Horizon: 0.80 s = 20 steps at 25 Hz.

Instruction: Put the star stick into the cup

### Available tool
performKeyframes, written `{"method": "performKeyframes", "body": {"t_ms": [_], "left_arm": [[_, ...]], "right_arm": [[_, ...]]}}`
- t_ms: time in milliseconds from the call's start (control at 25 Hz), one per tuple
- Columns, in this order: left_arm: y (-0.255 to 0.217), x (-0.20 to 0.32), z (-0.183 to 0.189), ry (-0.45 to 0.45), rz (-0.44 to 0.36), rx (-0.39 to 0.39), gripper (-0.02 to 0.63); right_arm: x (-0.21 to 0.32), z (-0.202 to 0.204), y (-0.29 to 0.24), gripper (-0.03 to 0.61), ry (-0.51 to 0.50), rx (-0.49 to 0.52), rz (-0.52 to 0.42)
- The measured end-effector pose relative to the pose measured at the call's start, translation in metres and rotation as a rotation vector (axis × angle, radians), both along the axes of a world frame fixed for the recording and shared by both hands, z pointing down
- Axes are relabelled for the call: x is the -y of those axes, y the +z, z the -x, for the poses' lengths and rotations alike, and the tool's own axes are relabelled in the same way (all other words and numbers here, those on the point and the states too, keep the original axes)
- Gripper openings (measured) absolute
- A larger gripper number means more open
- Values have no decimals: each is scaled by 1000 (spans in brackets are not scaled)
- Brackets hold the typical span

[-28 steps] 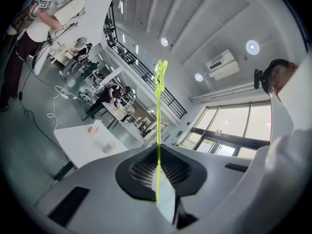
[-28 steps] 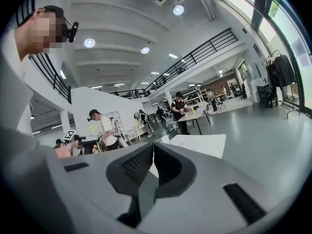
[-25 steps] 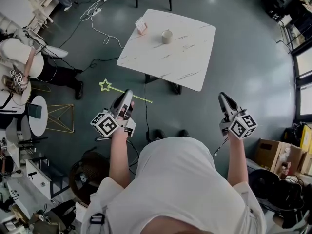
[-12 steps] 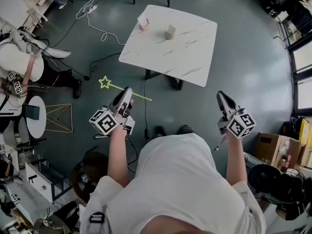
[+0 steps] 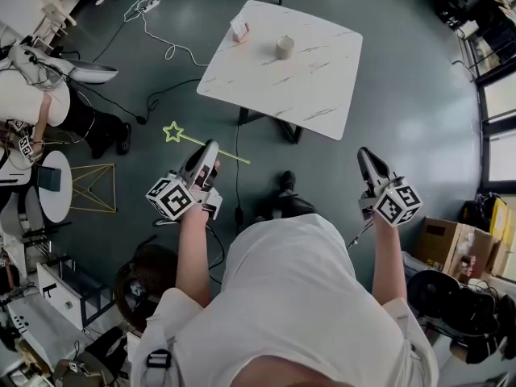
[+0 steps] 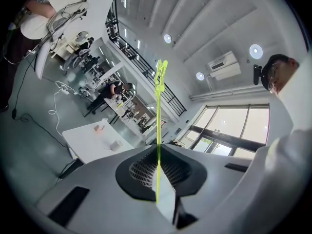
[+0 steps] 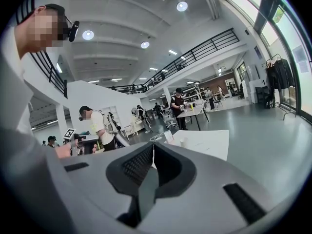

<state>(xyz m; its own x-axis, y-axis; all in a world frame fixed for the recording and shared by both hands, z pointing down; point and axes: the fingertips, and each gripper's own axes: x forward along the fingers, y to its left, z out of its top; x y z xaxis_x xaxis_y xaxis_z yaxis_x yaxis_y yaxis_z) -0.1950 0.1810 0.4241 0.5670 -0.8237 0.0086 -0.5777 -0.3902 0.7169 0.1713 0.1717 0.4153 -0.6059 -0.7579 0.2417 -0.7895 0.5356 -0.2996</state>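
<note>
One shoe (image 5: 286, 182) has stepped forward toward the table (image 5: 318, 95); the table now sits slightly higher in the head view; the left gripper (image 5: 211, 146) and its star stick (image 5: 190, 139) have drifted a little up and left.

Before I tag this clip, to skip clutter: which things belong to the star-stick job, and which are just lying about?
Job in hand:
star stick
left tongs, shut on the stick
cup
white table

Lying about:
small block on the table
floor cable
cardboard box
</note>
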Motion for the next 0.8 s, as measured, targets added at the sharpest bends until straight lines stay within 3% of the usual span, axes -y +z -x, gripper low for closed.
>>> {"method": "performKeyframes", "body": {"t_ms": [400,800], "left_arm": [[2,26,12,-40,11,18,25],[-1,86,13,-66,35,39,25]], "right_arm": [[43,12,12,26,-33,32,13],[118,23,21,26,-78,64,35]]}}
